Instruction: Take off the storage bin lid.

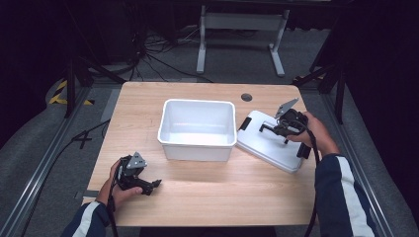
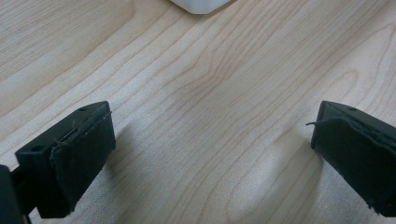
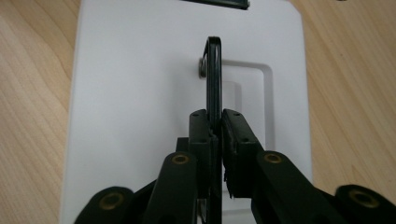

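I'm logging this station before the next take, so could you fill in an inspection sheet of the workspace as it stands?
Surface: wooden table, with a round grommet hole near the far edge.
Job's things: white bin, open and empty, at the centre; white lid lying flat to its right, black handle raised.
Clutter: nothing seen.
Grippers: left claw open, low over bare wood at the near left; right claw shut on the handle.
Cables: one trails from each claw toward the person; more lie on the floor beyond the table.
Surroundings: grey floor, white frame legs, dark curtains.
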Available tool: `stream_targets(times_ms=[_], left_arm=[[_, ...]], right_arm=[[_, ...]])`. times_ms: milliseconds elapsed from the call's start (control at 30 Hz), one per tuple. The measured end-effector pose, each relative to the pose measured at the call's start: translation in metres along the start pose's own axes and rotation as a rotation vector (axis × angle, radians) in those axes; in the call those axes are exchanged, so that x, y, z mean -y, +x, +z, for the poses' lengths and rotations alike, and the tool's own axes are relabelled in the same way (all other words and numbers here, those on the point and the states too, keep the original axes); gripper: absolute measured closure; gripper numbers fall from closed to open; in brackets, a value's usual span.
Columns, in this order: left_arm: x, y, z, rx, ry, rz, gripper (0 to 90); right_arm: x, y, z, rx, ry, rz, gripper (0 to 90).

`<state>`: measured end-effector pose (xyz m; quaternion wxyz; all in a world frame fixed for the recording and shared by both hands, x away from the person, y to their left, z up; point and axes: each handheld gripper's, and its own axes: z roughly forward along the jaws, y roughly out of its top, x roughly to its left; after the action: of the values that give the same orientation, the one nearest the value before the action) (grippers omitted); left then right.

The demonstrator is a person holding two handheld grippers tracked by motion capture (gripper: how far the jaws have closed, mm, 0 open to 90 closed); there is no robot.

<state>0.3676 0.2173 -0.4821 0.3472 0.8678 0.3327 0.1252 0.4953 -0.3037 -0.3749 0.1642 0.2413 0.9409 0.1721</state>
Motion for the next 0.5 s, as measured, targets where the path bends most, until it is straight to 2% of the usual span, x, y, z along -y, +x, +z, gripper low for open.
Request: stream_targets(times_ms=[300, 500], left_arm=[[0.0, 0.0, 0.0, -0.001, -0.001, -0.004, 0.2], [0.0, 0.0, 0.0, -0.002, 0.0, -0.005, 0.2]], right_arm=[[0.0, 0.002, -0.006, 0.008, -0.008, 0.002, 75.0], [0.002, 0.001, -0.021, -0.006, -0.052, 0.026, 66.8]])
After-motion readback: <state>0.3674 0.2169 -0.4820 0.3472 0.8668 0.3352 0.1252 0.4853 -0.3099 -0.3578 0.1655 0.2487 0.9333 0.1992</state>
